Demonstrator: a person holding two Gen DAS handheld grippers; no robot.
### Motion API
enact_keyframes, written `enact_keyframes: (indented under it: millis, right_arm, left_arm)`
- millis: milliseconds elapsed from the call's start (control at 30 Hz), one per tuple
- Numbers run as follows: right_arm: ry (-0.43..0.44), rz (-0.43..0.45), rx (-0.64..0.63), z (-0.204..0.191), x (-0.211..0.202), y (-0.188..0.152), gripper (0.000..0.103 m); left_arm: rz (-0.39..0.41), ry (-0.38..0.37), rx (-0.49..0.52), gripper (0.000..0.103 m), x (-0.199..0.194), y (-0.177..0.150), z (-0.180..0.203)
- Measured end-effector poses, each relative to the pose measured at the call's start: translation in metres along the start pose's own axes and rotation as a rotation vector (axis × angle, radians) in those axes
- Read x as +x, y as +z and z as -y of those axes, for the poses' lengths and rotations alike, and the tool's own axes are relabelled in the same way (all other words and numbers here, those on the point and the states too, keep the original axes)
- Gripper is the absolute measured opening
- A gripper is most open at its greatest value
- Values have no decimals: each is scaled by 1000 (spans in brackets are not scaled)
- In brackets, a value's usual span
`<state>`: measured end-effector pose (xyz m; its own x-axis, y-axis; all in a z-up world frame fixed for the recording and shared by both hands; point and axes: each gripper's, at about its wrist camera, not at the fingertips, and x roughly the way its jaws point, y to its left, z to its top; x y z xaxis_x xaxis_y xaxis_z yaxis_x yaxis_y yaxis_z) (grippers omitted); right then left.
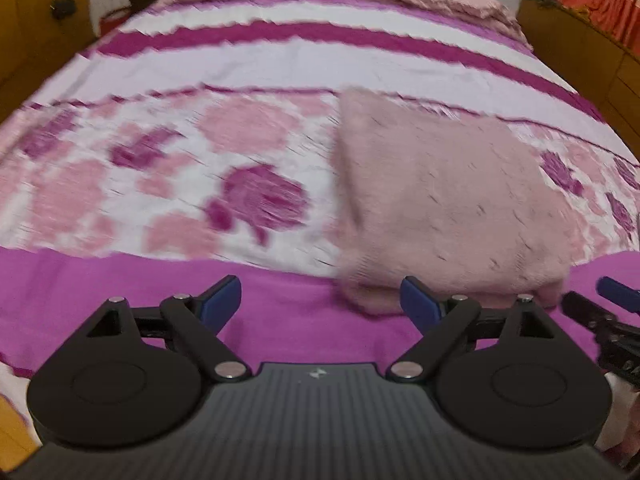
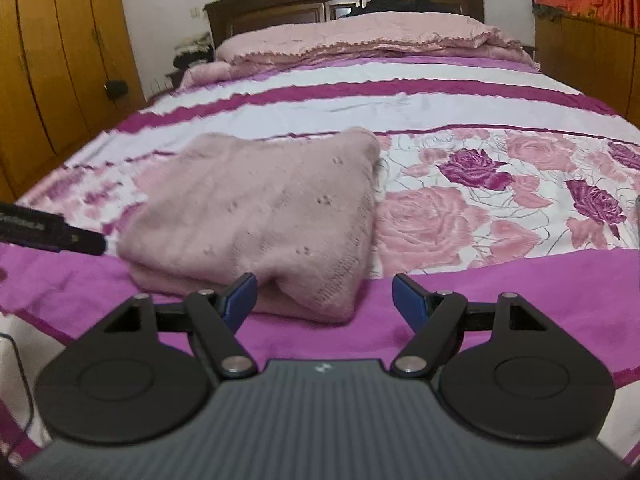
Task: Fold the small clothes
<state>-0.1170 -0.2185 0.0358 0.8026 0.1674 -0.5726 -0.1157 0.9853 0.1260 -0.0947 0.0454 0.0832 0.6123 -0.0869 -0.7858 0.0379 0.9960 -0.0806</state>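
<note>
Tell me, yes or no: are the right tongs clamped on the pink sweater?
No. The right tongs stand open, with the folded pink sweater lying free on the bed.

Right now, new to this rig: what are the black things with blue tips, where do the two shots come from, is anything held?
Each is a handheld two-finger gripper with a camera looking along its fingers; a person carries one per hand. One picture looks over the left gripper, the other over the right gripper. Both stand open, holding nothing. In front lies a folded fuzzy pale-pink knitted sweater on the rose-patterned pink and magenta bedspread. In the left view the sweater sits to the right; that picture is motion-blurred.
</note>
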Motion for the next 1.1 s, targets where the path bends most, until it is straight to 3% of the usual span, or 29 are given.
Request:
enact_keyframes:
  millis: [100, 233, 367, 667, 1100]
  right_arm:
    - [-18, -1, -9, 1, 7, -5, 76]
    - [-42, -7, -28, 0, 16, -14, 76]
    - [-44, -23, -17, -1, 27, -24, 76]
    - [-48, -13, 33, 2, 36, -34, 76]
    - [-66, -3, 19, -3, 37, -38, 76]
  left_arm:
    - [-10, -12, 15, 91, 21, -8, 21]
    - [-1, 27, 49, 91, 43, -20, 37]
    - [19, 63, 46, 98, 56, -28, 40]
    - [71, 112, 102, 103, 65, -39, 44]
    - [106, 111, 117, 103, 65, -47, 44]
